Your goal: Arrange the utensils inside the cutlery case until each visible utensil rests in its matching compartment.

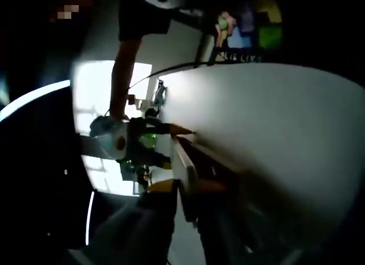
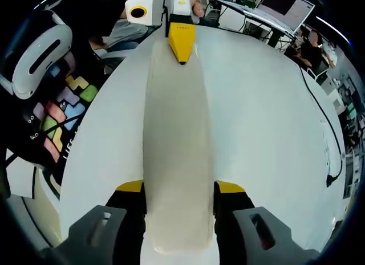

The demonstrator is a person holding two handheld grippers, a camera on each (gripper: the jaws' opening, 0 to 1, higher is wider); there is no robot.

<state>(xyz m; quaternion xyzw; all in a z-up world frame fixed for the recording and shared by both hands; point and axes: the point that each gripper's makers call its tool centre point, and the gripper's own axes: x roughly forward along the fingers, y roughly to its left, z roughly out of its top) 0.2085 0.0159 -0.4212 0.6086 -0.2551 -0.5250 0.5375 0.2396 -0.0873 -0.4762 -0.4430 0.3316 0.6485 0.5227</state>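
A long, pale beige cutlery case [image 2: 177, 134] stretches away from me over the white table [image 2: 262, 117]. My right gripper [image 2: 179, 188] is shut on its near end, a yellow-tipped jaw on either side. At the far end, my left gripper [image 2: 181, 45] grips it with a yellow tip on top. In the dark, rolled left gripper view the case [image 1: 185, 162] shows edge-on as a thin pale plank. There my left gripper [image 1: 187, 188] is shut on it, and my right gripper [image 1: 171, 144] holds the opposite end. The inside of the case is hidden.
A tray of coloured puzzle pieces [image 2: 63, 111] and a white curved headset [image 2: 34, 54] lie off the table's left edge. A black cable [image 2: 325, 122] runs along the right side. People and monitors [image 2: 285, 5] sit behind. A person's arm [image 1: 122, 77] reaches down to the right gripper.
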